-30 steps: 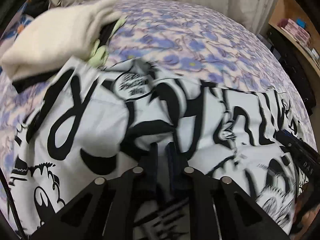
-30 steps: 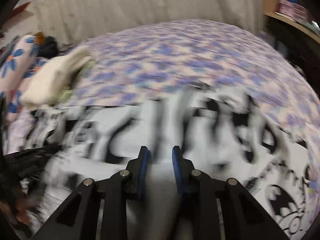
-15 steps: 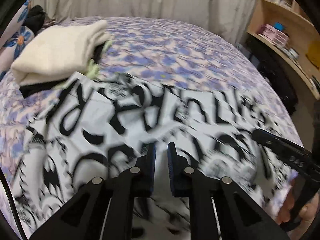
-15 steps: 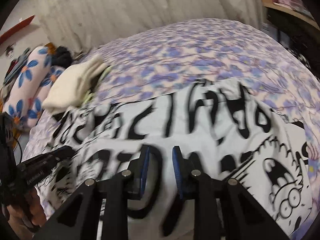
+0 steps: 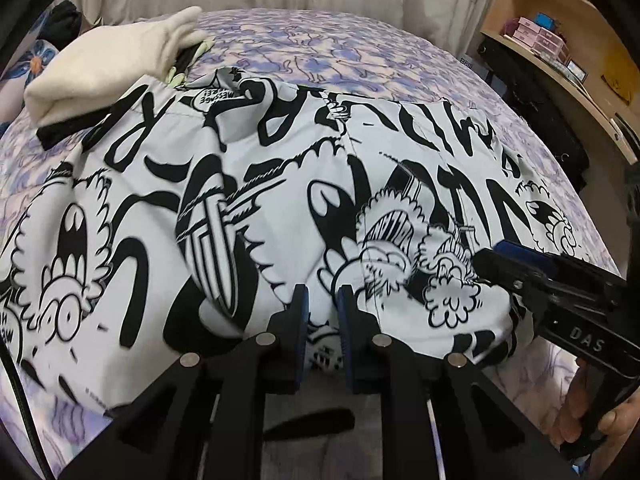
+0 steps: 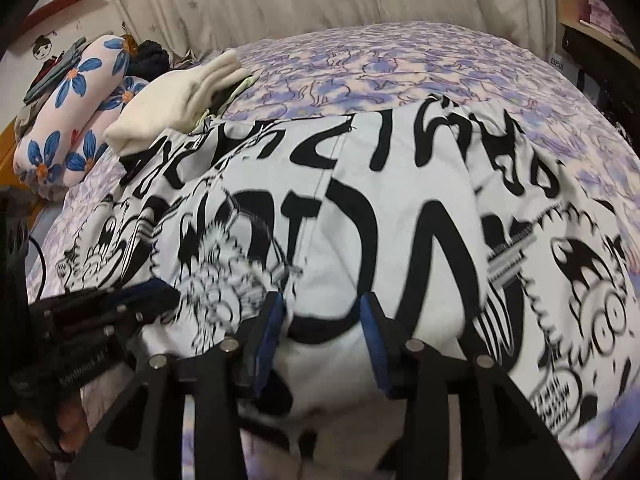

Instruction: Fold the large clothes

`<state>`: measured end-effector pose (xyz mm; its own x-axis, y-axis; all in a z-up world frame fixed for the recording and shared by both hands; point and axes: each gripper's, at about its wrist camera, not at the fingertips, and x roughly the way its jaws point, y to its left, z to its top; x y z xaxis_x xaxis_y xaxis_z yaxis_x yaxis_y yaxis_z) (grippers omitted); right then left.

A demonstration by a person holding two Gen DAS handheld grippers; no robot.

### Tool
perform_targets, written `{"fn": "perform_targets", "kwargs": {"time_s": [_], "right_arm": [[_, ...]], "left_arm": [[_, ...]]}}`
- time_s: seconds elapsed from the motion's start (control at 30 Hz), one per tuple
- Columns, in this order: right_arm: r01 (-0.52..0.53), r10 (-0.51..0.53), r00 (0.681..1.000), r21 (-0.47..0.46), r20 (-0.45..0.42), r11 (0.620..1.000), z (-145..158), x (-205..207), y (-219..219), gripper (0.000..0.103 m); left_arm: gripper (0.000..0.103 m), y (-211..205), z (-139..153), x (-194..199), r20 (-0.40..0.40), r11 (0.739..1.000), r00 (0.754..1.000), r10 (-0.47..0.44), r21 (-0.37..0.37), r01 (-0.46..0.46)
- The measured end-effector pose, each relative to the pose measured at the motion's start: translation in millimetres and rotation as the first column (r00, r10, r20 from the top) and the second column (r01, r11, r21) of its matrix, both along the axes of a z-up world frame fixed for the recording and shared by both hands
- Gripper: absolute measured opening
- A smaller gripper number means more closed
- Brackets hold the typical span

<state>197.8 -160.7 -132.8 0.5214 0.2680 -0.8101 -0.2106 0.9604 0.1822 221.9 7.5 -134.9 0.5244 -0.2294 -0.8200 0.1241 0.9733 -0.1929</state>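
Note:
A large white garment with black cartoon print point(image 5: 280, 184) lies spread across the bed and also fills the right wrist view point(image 6: 400, 208). My left gripper point(image 5: 322, 296) is nearly closed, pinching the garment's near edge. My right gripper point(image 6: 322, 308) has its jaws apart, with the near edge of the cloth lying loosely between them. The right gripper also shows at the right of the left wrist view point(image 5: 520, 264), and the left gripper at the left of the right wrist view point(image 6: 120, 304).
The bed has a purple floral sheet point(image 5: 360, 52). A folded cream and black clothes pile point(image 5: 108, 64) sits at the garment's far left corner. Floral pillows point(image 6: 72, 116) lie beyond it. A wooden shelf with boxes point(image 5: 560, 40) stands to the right. A curtain hangs behind.
Both grippers have drawn the garment's near edge toward me and lower onto the bed. The right gripper's jaws have widened from nearly closed to apart.

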Motion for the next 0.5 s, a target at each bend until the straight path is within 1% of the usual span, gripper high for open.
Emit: {"fn": "perform_targets", "kwargs": {"time_s": [0.17, 0.27, 0.37, 0.43, 0.5], "right_arm": [[0.023, -0.023, 0.999, 0.002, -0.022, 1.0, 2, -7, -2, 0.042], [0.037, -0.037, 0.999, 0.01, -0.031, 0.999, 7, -11, -3, 0.042], [0.043, -0.041, 0.998, 0.044, -0.047, 0.998, 13, -19, -5, 0.042], [0.044, -0.041, 0.998, 0.061, -0.051, 0.997, 17, -26, -6, 0.042], [0.046, -0.042, 0.998, 0.076, -0.049, 0.996, 24, -37, -8, 0.042]], "left_arm": [[0.013, 0, 9, -8, 0.021, 0.999, 1.0, 0.023, 0.028, -0.023], [0.017, 0, 20, -15, 0.04, 0.999, 0.999, 0.032, 0.038, -0.033], [0.027, 2, 33, -27, 0.068, 0.998, 0.997, 0.045, 0.048, -0.048], [0.043, 5, 43, -36, 0.089, 0.997, 0.994, 0.057, 0.053, -0.062], [0.046, 8, 52, -45, 0.113, 0.996, 0.991, 0.07, 0.053, -0.076]]}}
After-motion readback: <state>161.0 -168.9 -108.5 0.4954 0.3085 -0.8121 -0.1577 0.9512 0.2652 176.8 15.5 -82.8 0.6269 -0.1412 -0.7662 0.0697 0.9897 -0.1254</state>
